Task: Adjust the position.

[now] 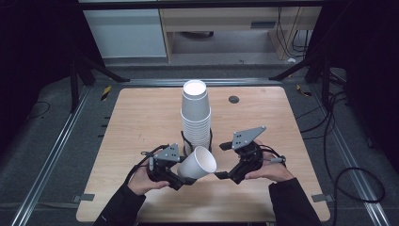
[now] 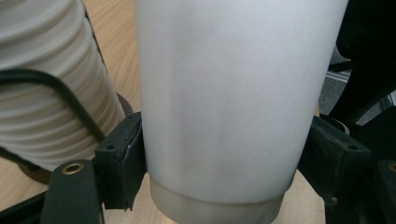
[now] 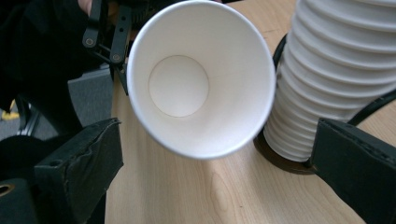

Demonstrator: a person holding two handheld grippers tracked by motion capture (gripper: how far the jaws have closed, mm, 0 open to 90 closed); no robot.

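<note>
The left gripper (image 1: 181,178) sits in the lower middle of the high view, its jaws clamped on the lower body of a single white paper cup (image 1: 197,163). In the left gripper view the black pads (image 2: 122,163) press the cup's wall on both sides, just above its base ring. The cup is tipped on its side, mouth turned toward the right of the high view, held a little above the desk (image 1: 136,122).

The right gripper (image 1: 225,175) lies just right of the cup in the high view. Its jaws stand wide apart, grasping nothing: in the right gripper view they rise at the lower left and lower right corners, and the cup's open mouth (image 3: 201,79) faces the camera in the upper middle, clear of both pads. Whether a jaw tip grazes the rim cannot be settled from the high view, where the parts are small.

Behind the cup, at the centre of the high view, a tall stack of white cups (image 1: 195,117) stands upright in a dark round holder (image 3: 280,161), just beside the held cup.

The desk is pale wood with a small dark round cap (image 1: 234,99) at its upper right. It stands on grey flooring between metal rails (image 1: 51,155), with black cables (image 1: 348,174) at the right and light cabinets (image 1: 127,28) at the top of the frame.
</note>
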